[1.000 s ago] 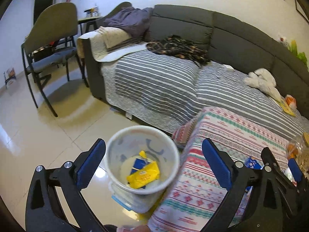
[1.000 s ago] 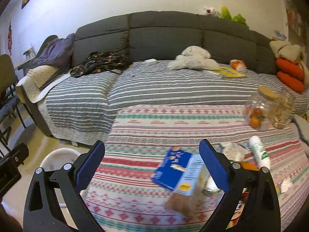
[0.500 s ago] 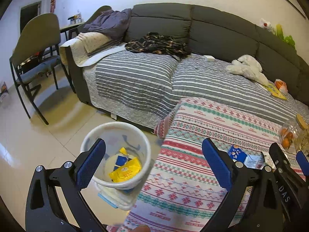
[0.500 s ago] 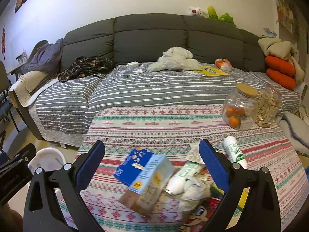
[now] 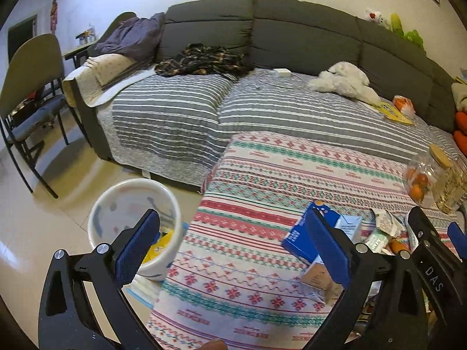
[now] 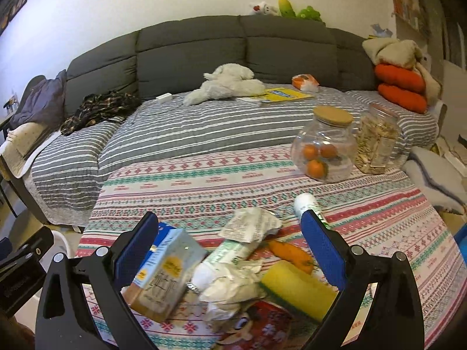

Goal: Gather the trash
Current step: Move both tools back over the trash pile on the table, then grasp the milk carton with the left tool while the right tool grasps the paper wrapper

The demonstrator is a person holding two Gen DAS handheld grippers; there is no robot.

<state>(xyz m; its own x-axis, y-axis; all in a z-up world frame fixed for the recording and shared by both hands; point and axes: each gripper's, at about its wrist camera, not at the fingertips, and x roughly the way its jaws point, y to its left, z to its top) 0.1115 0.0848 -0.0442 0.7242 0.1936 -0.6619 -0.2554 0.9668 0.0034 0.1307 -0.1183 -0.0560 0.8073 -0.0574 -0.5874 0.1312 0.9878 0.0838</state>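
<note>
Bin [image 5: 122,204]: smooth white plastic, slight gloss. Floor [image 5: 35,218]: glossy tile. Tablecloth [image 6: 233,180]: matt woven cloth, patterned. Sofa [image 6: 189,55]: matt grey fabric; cover [image 6: 204,128] striped, quilted cloth. Carton [image 6: 166,274]: printed cardboard, smooth. Wrapper [image 6: 251,224]: crinkled paper or film, can't tell which. Sponge [image 6: 294,288]: porous yellow foam. Jar [image 6: 324,151]: clear, shiny, lid looks like wood. Finger pads [image 6: 321,248]: blue, textured rubber; frames matt black plastic, metal screws.

Wide-apart left gripper [image 5: 233,250] over patterned tablecloth [image 5: 277,180], white bin [image 5: 116,204] beside it, carton [image 5: 306,239] right.
</note>
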